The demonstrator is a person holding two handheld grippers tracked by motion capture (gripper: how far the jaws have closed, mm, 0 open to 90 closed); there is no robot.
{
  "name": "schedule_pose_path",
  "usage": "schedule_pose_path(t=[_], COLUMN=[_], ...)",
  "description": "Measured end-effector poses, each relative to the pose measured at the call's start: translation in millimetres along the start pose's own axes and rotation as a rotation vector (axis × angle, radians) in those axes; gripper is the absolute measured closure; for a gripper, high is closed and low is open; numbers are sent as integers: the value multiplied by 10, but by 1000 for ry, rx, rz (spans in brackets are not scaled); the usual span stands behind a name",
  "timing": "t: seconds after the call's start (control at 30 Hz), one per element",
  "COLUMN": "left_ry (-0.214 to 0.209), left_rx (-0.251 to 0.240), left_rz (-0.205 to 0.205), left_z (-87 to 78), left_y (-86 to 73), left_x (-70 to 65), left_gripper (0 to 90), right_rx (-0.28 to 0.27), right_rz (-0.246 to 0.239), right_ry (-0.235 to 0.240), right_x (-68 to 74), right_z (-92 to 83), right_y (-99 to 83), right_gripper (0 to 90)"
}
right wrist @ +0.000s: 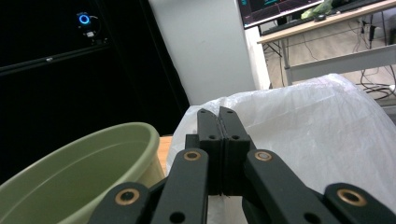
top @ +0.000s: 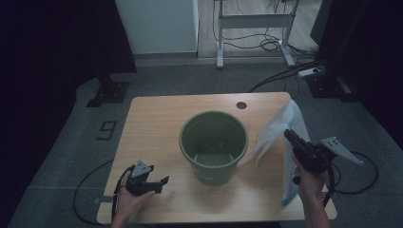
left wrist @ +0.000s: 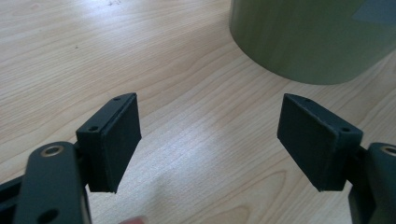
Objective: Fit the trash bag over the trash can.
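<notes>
Lining the bin: bag lifted, not yet in

On the worktop our bin stands unlined; right of it our right gripper pinches the white bag aloft, left gripper gaping empty beside it

A thin, translucent white plastic bag hangs lifted above the right side of the worktop, pinched between the closed jaws of the right gripper. It is crumpled and slack: one fold droops leftward down to the right wall of the bucket, another long fold falls toward the near right edge, where a bluish strip shows at its bottom end. In the right gripper view its wrinkled sheet billows behind and to the right of the jaws.

The green plastic bucket stands upright and open at the worktop's middle, round, its inside bare.
</notes>
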State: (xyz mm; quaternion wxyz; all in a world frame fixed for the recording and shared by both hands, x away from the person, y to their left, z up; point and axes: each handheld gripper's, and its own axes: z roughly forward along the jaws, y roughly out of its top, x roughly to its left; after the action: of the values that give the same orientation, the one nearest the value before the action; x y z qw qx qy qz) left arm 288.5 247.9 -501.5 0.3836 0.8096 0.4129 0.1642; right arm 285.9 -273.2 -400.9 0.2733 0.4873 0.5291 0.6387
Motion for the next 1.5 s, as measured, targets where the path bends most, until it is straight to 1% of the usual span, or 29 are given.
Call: schedule_pose_path(t=[0.07,0.13,0.2,0.27,0.4,0.57,0.63,0.8,1.0,1.17,1.3,1.33,1.43,1.5], left_ry=[-8,-26,-40,-42,-40,-43,-44,-45,-49,-49,-48,-50,-73,-71], left_rx=[-10,-25,-42,-47,-38,-43,-43,-43,-33,-27,-31,-33,-40,-37], left_rz=[-15,-35,-45,-42,-36,-47,-49,-50,-47,-43,-48,-50,-74,-74], left_z=[-33,-72,-100,-105,-90,-97,-96,-85,-52,-37,-44,-45,-34,-25], left_y=[24,52,72,83,74,63,62,62,60,60,57,52,31,29], left_x=[-3,-6,-14,-22,-18,2,4,-4,-11,-12,-8,-5,17,26], left_gripper=[210,212,218,218,218,220,221,221,220,219,220,220,220,220], right_rx=[-4,-12,-22,-26,-42,-72,-84,-113,-125,-145,-173,-175,-171,-174], right_rz=[-10,-19,-26,-40,-73,-109,-119,-135,-146,-169,-180,-183,-191,-198], right_ry=[4,10,15,17,23,30,30,49,64,74,88,92,106,113], right_x=[27,63,101,155,267,417,467,564,646,759,860,885,961,1024], right_z=[0,-3,-9,-10,-20,-42,-60,-113,-147,-179,-223,-228,-208,-176], right_y=[33,76,125,202,379,625,716,917,1068,1251,1390,1414,1489,1536], right_gripper=[883,883,883,883,883,883,883,884,883,884,884,884,884,884])
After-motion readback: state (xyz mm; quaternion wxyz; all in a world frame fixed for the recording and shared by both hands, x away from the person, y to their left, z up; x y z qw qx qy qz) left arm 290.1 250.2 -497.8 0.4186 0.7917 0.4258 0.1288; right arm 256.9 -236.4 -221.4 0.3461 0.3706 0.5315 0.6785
